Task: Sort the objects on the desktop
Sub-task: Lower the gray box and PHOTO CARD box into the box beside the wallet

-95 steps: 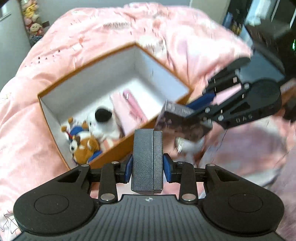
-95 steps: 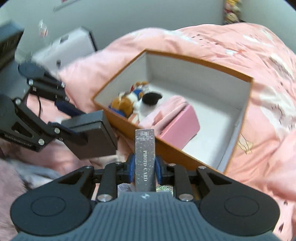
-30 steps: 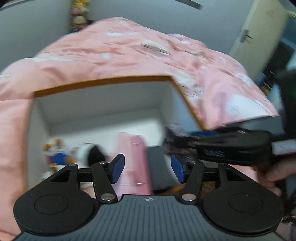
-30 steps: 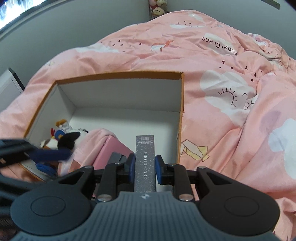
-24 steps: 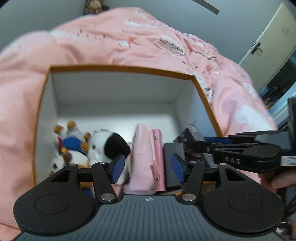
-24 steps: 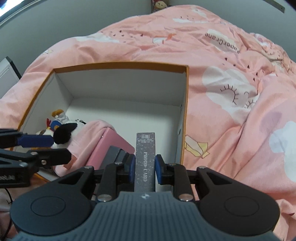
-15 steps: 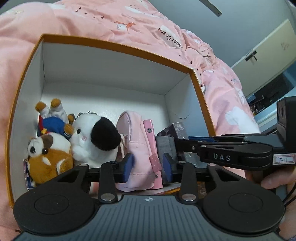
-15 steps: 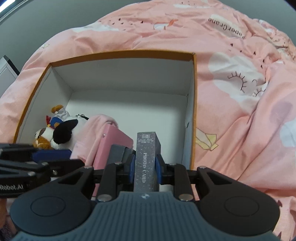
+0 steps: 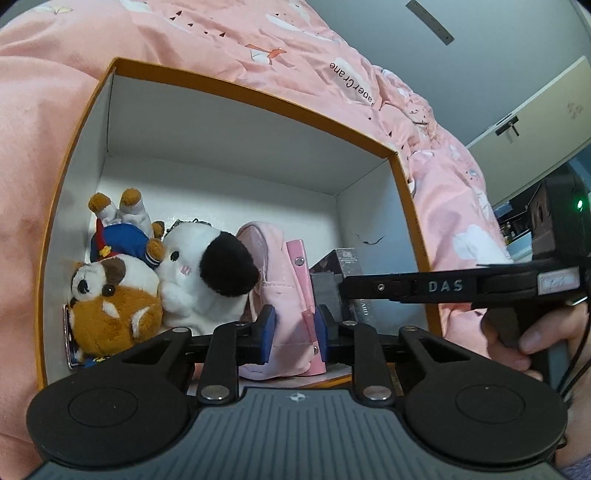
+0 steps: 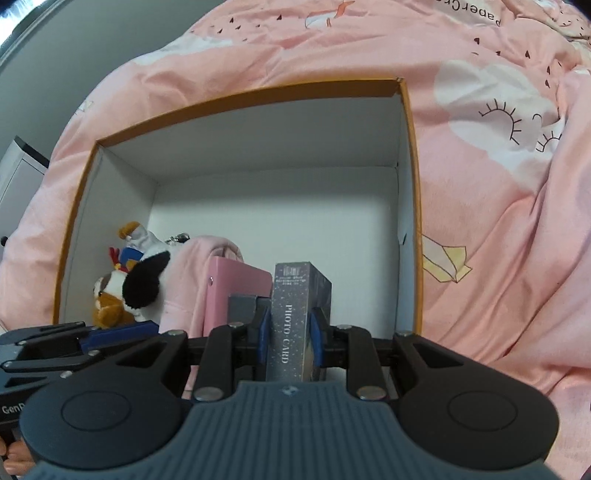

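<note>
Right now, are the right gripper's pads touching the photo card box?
Touching. The right wrist view shows the right gripper with both blue pads pressed flat against the sides of the photo card box, no gap either side.

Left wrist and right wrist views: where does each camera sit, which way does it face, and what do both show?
Left wrist: rides on the left tongs, looking down into the box; the person's right hand shows.
Right wrist: rides on the right tongs, which grip a photo card box; looks down into the same box.
Shared: box, plush toys, pink pouch, pink blanket, each other's tongs.
</note>
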`<state>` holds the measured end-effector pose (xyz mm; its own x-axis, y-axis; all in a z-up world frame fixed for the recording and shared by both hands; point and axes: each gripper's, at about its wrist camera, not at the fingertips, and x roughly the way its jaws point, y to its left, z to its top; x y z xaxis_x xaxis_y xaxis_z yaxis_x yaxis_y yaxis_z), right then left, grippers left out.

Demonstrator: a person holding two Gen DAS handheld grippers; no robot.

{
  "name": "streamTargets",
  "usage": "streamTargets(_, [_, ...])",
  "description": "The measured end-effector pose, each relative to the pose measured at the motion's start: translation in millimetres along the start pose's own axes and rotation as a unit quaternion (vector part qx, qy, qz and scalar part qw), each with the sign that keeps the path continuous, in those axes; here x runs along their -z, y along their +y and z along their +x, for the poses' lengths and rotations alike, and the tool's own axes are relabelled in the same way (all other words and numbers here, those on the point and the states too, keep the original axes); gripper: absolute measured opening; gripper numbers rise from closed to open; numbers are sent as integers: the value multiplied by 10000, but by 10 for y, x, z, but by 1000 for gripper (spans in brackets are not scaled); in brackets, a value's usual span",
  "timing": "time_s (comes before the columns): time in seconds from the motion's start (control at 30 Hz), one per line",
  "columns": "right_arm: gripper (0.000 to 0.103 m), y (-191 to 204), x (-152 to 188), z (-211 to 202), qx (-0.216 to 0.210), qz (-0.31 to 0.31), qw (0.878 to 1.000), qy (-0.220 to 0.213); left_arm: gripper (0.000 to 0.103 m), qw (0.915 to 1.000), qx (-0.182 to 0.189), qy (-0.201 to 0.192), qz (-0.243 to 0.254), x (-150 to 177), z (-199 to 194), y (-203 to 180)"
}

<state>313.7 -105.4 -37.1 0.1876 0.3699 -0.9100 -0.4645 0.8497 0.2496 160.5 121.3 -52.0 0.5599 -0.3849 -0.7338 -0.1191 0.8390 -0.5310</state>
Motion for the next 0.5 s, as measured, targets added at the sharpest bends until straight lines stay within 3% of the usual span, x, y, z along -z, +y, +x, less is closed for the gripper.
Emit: streamTargets(0.5, [25, 43, 22, -31, 264, -400, 9986, 217, 27, 9999, 95, 63, -115, 6, 39, 28])
